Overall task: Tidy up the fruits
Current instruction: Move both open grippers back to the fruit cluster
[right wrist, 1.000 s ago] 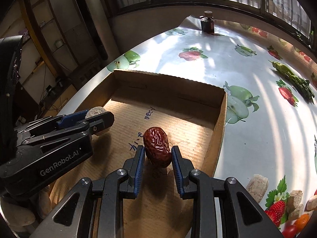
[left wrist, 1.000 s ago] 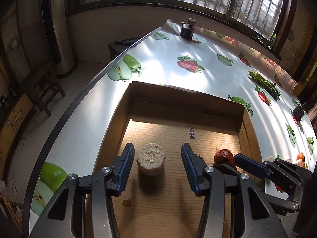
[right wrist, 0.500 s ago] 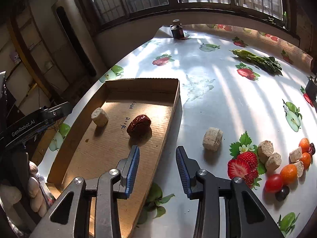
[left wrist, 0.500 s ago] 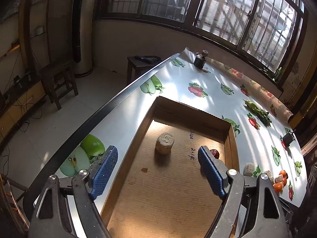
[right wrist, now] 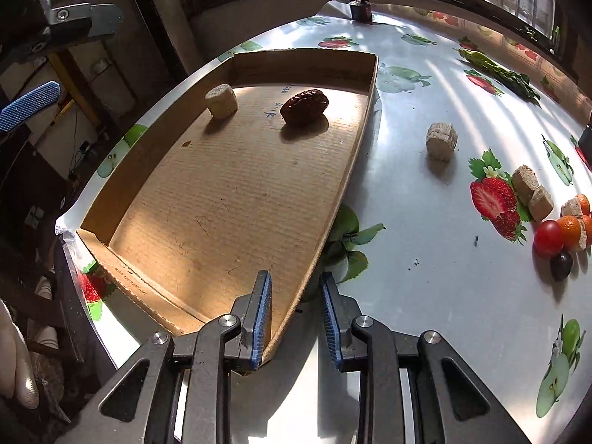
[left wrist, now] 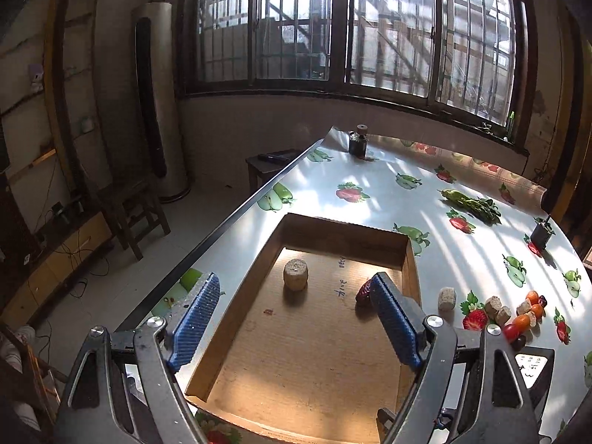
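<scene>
Left gripper (left wrist: pixel 292 318) jaws stand wide, empty; right gripper (right wrist: pixel 296 318) jaws closing on nothing, astride the tray (right wrist: pixel 355 144) wall; date (right wrist: pixel 304 106) upper centre; loose fruits (right wrist: pixel 555 229) at right edge.

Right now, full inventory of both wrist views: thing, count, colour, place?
cardboard tray: 1, brown, table's left part
red date: 1, dark red, in tray, far end
cork-like cylinder: 1, beige, in tray, left of date
lone cylinder: 1, beige, on tablecloth right of tray
fruit pile: several, orange, red, dark, with beige chunks, right edge
green vegetable: 1, far right
tablecloth: 1, white, fruit prints
left gripper: jaws wide, empty
right gripper: jaws closing, empty
</scene>
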### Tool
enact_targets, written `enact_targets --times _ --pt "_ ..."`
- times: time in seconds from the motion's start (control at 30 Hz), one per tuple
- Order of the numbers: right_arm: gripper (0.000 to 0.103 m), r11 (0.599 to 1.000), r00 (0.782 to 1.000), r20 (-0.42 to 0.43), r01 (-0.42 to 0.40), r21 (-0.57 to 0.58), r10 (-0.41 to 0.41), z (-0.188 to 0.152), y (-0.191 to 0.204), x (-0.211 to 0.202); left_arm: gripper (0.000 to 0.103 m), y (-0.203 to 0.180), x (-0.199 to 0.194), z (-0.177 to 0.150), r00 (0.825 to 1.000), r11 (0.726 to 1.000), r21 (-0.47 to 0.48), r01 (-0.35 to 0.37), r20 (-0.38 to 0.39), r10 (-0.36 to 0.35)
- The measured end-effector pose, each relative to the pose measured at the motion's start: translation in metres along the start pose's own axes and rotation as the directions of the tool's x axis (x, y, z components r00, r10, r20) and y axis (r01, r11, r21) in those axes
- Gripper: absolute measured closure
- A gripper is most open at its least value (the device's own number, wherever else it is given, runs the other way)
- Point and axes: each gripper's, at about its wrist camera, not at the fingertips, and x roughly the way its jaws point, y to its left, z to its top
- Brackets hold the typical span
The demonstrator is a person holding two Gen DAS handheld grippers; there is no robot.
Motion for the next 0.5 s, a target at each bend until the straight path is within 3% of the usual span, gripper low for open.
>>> enact_targets --times 0.27,0.37,0.5 --pt "0.072 0.998 0.998 0.001 -0.058 -0.003 0.058 -0.014 -0.002 -0.013 0.02 -0.035 -0.016 -0.004 1.0 0.995 0.097 -0.003 0.026 0.0" --pt "0.072 0.996 0.995 0.062 -0.082 0.036 0.08 -0.014 -0.02 -0.032 0.02 -0.047 -0.018 -0.006 1.0 0.993 0.12 0.001 0.025 -0.004" --pt "0.072 0.996 0.986 0.161 -0.045 0.078 0.032 -0.014 -0.053 -0.07 0.02 -0.064 -0.018 -0.006 1.0 0.989 0.151 0.009 0.024 -0.012"
